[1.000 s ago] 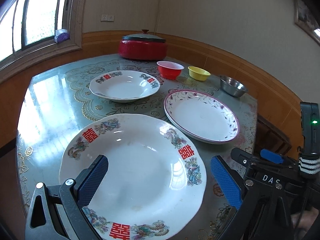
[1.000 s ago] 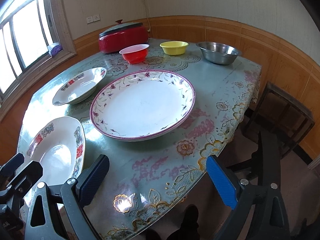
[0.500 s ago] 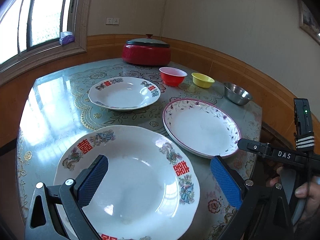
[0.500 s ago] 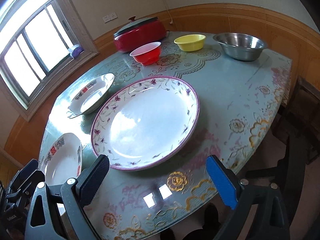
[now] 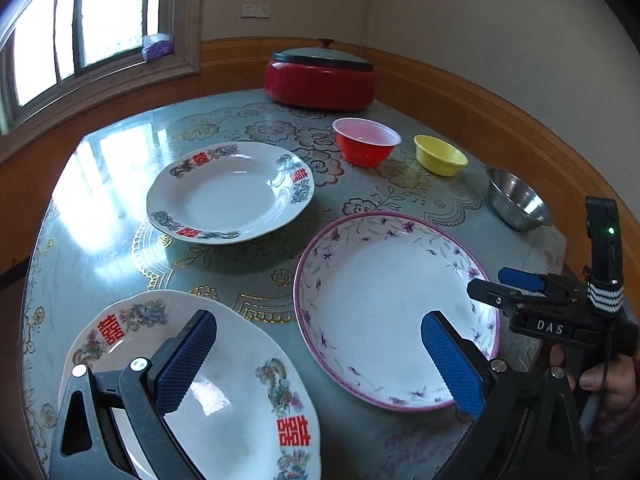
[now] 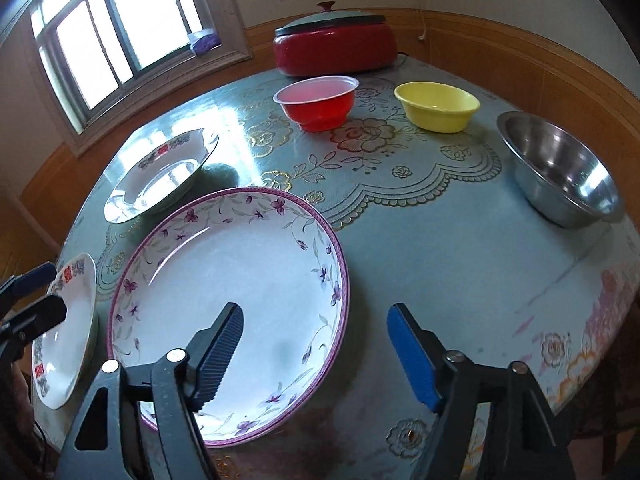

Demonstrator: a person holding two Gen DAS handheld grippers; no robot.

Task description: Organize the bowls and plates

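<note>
A purple-rimmed floral plate (image 5: 394, 304) (image 6: 240, 284) lies at the table's near side. Two white plates with red characters lie left of it: a near one (image 5: 224, 396) (image 6: 64, 332) and a far one (image 5: 230, 192) (image 6: 160, 176). A red bowl (image 5: 366, 146) (image 6: 318, 102), a yellow bowl (image 5: 440, 155) (image 6: 438, 106) and a steel bowl (image 5: 516, 204) (image 6: 560, 168) stand in a row behind. My left gripper (image 5: 316, 364) is open and empty, between the near white plate and the floral plate. My right gripper (image 6: 316, 352) is open and empty over the floral plate's right rim; it also shows in the left wrist view (image 5: 516, 284).
A red lidded pot (image 5: 320, 78) (image 6: 334, 50) stands at the table's back by the wood-panelled wall. The table (image 6: 460, 248) has a glossy green floral cover; its edge curves near the steel bowl. A window is at the left.
Both grippers have moved forward and right over the table. The left one has shifted from above the near white plate toward the floral plate; the right one now reaches over the floral plate's rim.
</note>
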